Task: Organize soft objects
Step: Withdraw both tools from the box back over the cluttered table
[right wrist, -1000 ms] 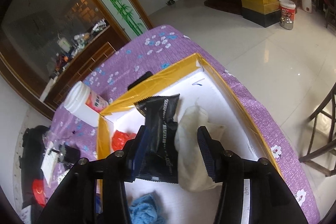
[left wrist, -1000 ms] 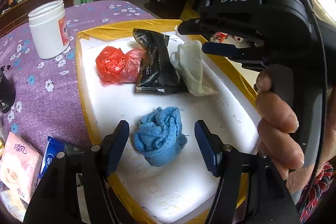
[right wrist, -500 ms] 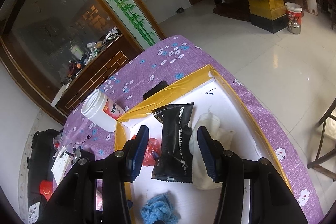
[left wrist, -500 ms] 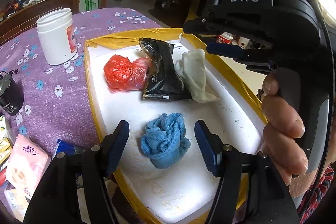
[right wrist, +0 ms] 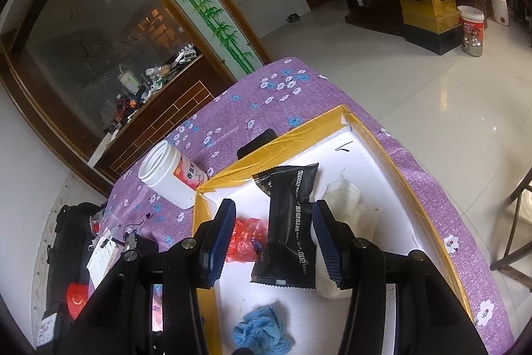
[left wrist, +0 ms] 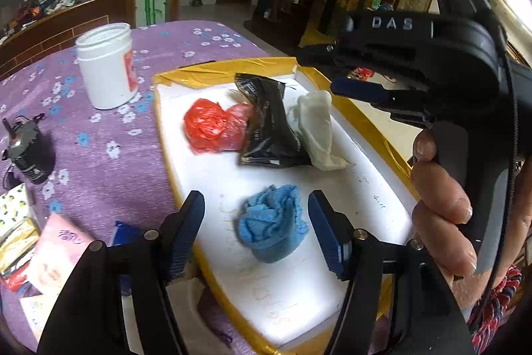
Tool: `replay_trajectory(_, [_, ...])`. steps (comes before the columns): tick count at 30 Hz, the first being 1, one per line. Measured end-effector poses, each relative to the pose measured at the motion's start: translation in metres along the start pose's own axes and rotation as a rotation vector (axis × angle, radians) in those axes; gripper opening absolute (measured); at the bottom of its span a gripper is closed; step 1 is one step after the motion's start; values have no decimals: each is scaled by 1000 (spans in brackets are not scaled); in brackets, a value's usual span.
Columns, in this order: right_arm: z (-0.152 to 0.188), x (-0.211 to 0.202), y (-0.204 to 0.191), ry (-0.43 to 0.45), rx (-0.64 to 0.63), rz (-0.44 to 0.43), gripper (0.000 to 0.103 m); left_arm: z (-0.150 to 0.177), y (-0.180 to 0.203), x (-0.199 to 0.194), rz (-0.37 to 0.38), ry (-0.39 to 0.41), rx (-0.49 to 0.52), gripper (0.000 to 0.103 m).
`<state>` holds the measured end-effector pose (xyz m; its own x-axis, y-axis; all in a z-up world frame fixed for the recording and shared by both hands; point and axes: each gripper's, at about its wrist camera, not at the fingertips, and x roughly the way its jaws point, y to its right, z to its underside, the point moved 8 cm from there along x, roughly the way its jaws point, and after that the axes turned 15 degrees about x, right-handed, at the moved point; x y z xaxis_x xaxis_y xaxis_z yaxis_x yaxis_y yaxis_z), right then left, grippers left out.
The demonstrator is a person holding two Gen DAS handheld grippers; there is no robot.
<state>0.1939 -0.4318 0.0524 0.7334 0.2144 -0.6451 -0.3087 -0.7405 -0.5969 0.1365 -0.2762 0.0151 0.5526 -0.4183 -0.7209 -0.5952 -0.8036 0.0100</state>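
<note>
Both jaws spread wide, holding nothing, left gripper (left wrist: pixel 256 233) w/ blue cloth (left wrist: pixel 273 231) between, right gripper (right wrist: pixel 272 243) above black packet (right wrist: pixel 288 227)

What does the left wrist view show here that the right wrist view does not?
Only the left wrist view shows the right gripper's body with the hand on its handle, and the pink tissue pack. Only the right wrist view shows the red-labelled bucket on the floor. Both show the blue cloth, black packet, red bag, white cloth and white jar.
</note>
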Motion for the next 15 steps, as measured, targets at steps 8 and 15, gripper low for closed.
replay_trajectory(8, [5, 2, -5, -7, -20, -5, 51, 13, -16, -16, 3, -26, -40, 63])
replay_trajectory(15, [13, -1, -9, -7, -30, 8, 51, 44, -35, -42, -34, -32, -51, 63])
